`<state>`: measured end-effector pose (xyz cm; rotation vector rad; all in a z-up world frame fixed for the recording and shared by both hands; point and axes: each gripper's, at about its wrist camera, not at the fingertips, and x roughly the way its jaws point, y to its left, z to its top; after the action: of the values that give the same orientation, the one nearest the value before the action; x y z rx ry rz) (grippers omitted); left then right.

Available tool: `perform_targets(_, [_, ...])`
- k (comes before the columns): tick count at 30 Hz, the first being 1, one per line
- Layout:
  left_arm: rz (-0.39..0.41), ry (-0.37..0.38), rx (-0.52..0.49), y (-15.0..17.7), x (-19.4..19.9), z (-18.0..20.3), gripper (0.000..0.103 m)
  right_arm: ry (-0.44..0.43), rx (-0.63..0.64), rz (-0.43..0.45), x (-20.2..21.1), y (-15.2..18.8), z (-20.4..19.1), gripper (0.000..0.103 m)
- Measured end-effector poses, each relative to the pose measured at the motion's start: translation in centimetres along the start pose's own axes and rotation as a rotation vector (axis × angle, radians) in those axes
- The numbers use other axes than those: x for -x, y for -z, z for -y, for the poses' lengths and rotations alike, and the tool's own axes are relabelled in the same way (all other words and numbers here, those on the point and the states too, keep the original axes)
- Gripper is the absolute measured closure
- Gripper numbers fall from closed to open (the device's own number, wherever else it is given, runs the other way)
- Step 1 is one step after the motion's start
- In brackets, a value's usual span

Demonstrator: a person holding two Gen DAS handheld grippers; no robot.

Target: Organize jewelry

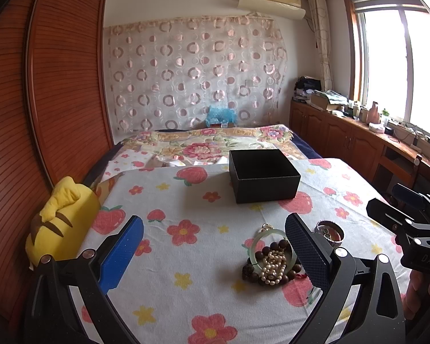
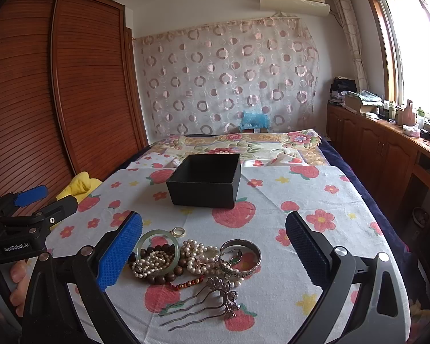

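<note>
In the left wrist view, the left gripper's (image 1: pixel 213 248) right finger (image 1: pixel 308 253) hid part of the jade bangle (image 1: pixel 258 236) and the bead pile (image 1: pixel 272 266), and partly covered the silver bangle (image 1: pixel 331 230). The right gripper (image 1: pixel 401 220) ran off the frame's right edge. In the right wrist view, the black box's (image 2: pixel 205 193) inside was too dark to read. The left gripper (image 2: pixel 37 200) was cut by the left edge, its handle covered by the hand (image 2: pixel 14 281). Items on the window counter (image 2: pixel 398 140) were too small to identify.
</note>
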<state>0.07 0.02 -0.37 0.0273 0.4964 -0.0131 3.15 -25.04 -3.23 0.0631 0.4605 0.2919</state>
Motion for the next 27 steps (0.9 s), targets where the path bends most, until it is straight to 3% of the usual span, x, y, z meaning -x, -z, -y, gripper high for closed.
perform_targets(7, [-0.021, 0.006, 0.004, 0.2, 0.4, 0.3, 0.007, -0.006, 0.003, -0.014, -0.5, 0.7, 0.2, 0.002])
perform_targets(27, [-0.164, 0.081, -0.034, 3.4, -4.5, 1.0, 0.007, -0.015, 0.025, -0.098, -2.3, 3.5, 2.4, 0.003])
